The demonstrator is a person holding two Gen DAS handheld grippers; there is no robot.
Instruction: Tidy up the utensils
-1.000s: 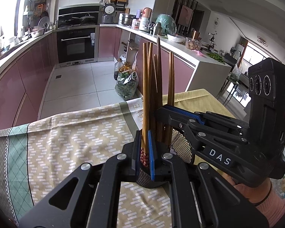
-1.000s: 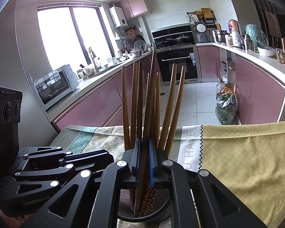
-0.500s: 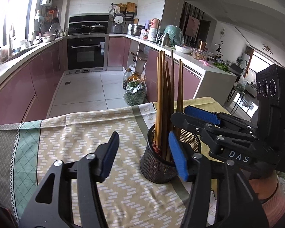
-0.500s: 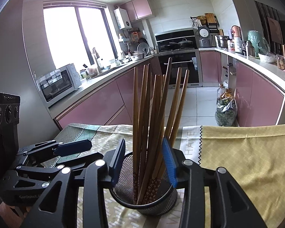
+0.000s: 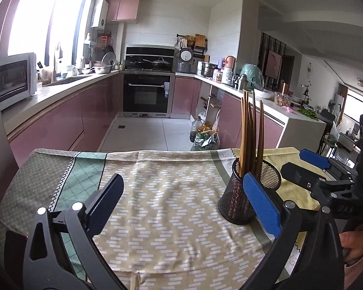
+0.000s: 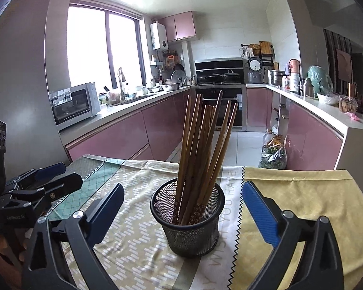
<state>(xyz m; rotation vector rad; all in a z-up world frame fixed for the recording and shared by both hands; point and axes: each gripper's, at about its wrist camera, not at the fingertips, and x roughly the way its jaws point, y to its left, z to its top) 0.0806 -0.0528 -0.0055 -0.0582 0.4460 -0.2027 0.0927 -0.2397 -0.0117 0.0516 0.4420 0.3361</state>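
Left wrist view: our left gripper fingers spread wide, released, grasping nothing. Black wire-mesh cup with brown wooden chopsticks stands just beyond right finger, on patterned tablecloth over table.

Right wrist view: our right gripper fingers released, spread; mesh cup sits between them, untouched, chopsticks leaning inside.

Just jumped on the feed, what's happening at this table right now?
A person with a gripper in each hand is sorting utensils. The wooden chopsticks stand bundled in the black mesh cup on the patterned tablecloth. Both the left gripper and the right gripper are open and hold nothing. The right one faces the cup without touching it; the left sits off to the cup's side. No loose utensils show on the cloth.
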